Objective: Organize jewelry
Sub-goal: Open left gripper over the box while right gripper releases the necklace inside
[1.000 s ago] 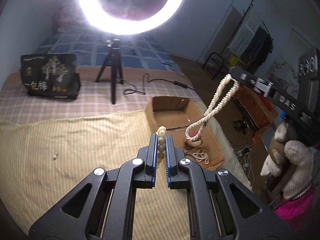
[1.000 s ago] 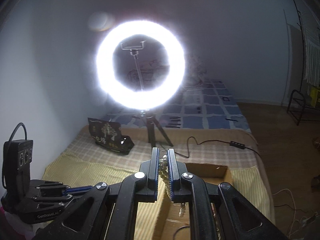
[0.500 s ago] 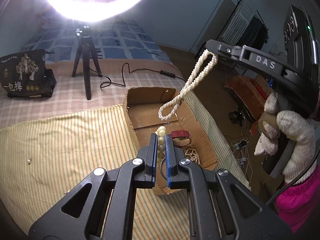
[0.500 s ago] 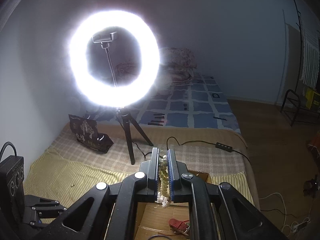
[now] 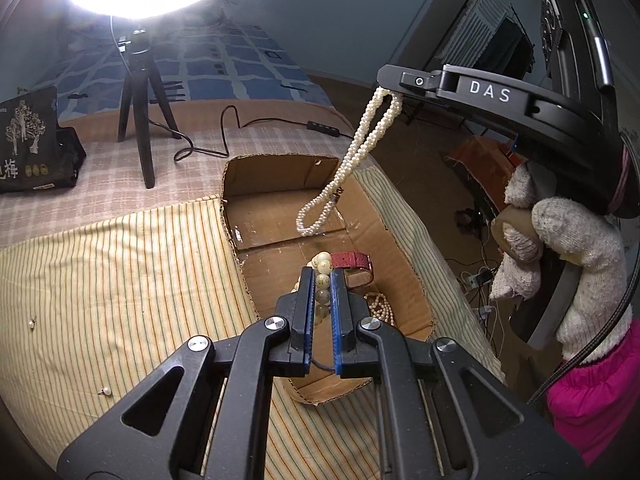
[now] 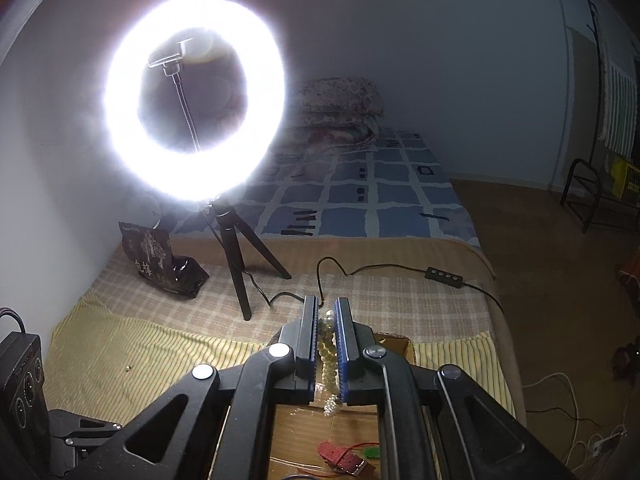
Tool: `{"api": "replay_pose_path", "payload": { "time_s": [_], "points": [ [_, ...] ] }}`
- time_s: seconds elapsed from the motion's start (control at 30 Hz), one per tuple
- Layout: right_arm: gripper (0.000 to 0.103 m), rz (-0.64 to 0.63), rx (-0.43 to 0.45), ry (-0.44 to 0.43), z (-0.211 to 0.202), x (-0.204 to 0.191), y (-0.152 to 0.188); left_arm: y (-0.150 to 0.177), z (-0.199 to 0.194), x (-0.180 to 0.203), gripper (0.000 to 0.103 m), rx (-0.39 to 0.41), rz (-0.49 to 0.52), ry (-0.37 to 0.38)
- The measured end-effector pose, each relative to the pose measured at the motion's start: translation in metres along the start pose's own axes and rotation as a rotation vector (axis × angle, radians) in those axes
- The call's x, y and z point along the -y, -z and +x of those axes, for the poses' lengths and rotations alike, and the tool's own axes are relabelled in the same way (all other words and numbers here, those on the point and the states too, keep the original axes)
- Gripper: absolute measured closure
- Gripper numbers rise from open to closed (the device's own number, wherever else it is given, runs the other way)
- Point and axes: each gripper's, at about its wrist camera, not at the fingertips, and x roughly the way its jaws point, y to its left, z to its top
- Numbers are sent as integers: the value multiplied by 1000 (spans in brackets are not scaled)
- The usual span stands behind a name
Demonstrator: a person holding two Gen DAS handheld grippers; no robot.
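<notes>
**Both strands now hanging over the box**

Compared with a second back, both tools have come forward and down, so the cardboard box (image 5: 280,184) fills mid-frame in the left wrist view instead of sitting further off. Looks like the drop-off is close.

Lower centre: the left tool (image 5: 320,280) is clamped on a chunky bead bracelet (image 5: 323,268), which runs along the fingers, pointing at the box. Just past it in the box lies a red watch strap (image 5: 352,260).

Upper right: the right tool (image 5: 394,94) is pinched shut on a twisted pearl necklace (image 5: 348,164), whose long axis slants down-left, loop end over the box.
</notes>
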Motion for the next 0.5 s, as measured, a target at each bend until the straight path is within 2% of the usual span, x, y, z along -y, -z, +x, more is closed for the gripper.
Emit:
{"api": "replay_pose_path", "payload": {
  "time_s": [0.3,0.33,0.4,0.43,0.47,0.5],
  "points": [
    [95,8,-2,-6,2,4,2,1,6,4,98,-5,16,-6],
    [84,7,-2,-3,1,4,2,1,6,4,98,-5,17,-4],
    [72,2,2,7,1,3,1,1,6,6,98,-2,27,-6],
    [70,0,4,10,1,3,2,1,6,7,98,1,34,-12],
    [67,0,3,13,1,2,2,2,5,8,94,4,42,-20],
    [55,1,1,20,1,2,2,2,5,9,81,7,48,-28]
  ]
}}
